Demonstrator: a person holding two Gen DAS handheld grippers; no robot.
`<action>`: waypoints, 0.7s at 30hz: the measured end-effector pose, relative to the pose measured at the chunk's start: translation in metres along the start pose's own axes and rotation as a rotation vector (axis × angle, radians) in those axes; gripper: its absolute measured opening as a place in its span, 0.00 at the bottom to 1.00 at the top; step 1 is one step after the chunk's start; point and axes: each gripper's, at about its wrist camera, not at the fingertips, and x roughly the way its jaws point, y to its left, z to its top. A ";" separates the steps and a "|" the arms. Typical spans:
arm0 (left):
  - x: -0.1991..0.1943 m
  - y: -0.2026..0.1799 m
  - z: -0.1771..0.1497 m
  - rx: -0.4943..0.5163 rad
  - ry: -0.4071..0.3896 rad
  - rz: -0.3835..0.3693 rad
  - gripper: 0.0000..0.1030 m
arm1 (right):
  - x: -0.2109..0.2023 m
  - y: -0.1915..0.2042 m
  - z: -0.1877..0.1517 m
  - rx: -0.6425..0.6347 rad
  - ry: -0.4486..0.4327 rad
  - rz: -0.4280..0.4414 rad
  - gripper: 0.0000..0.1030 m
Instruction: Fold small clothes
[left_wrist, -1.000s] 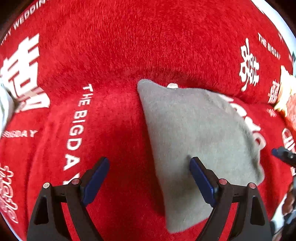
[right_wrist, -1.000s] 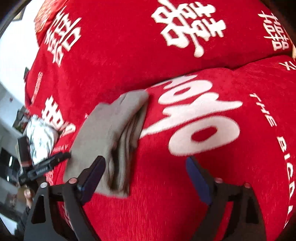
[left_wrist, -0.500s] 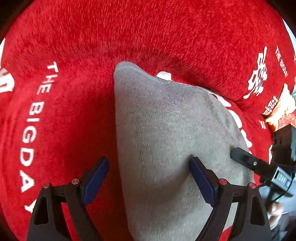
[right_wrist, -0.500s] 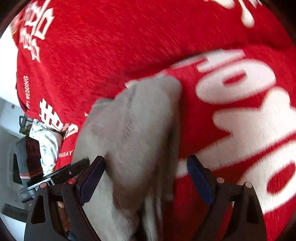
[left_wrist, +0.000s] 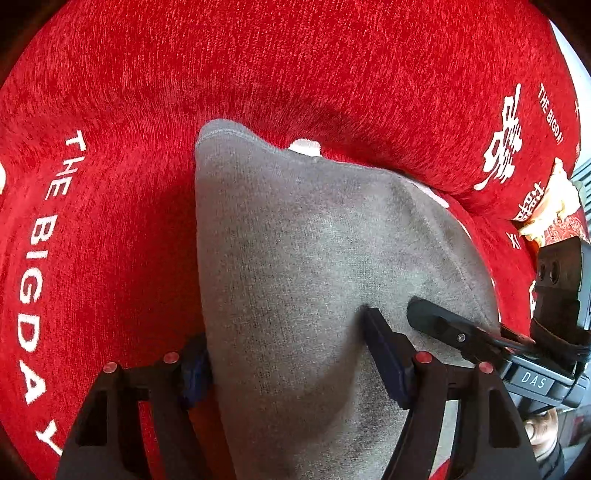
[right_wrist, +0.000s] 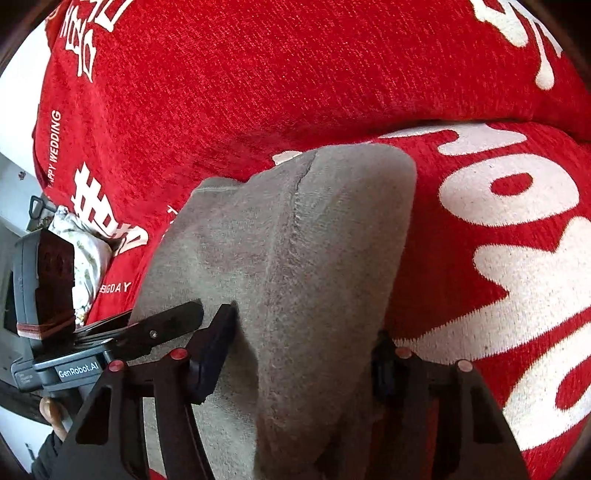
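A folded grey knitted garment (left_wrist: 306, 266) lies on a red sofa seat. In the left wrist view my left gripper (left_wrist: 284, 363) is open and straddles the garment's near left part, one blue pad under its left edge, the other pressing on top. My right gripper (left_wrist: 454, 332) shows at the right, fingers on the cloth. In the right wrist view my right gripper (right_wrist: 303, 354) is open around the garment's (right_wrist: 306, 258) right fold; the left gripper (right_wrist: 162, 328) rests on the cloth at the left.
The red sofa cover (left_wrist: 295, 66) with white lettering forms seat and backrest. A white patterned cloth (right_wrist: 83, 251) lies at the sofa's left end. A red and cream item (left_wrist: 554, 210) sits at the right end.
Both grippers moved forward onto the grey garment, from in front of it to straddling its left and right parts. The garment fills more of each view.
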 end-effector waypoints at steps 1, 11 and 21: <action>0.001 0.000 0.001 -0.003 0.002 -0.001 0.72 | 0.000 0.000 0.001 0.004 0.000 -0.002 0.63; -0.008 -0.012 -0.002 0.053 -0.029 0.048 0.55 | -0.004 0.008 0.002 0.004 -0.002 -0.042 0.48; -0.023 -0.032 -0.007 0.132 -0.039 0.146 0.46 | -0.018 0.044 0.000 -0.107 -0.007 -0.191 0.42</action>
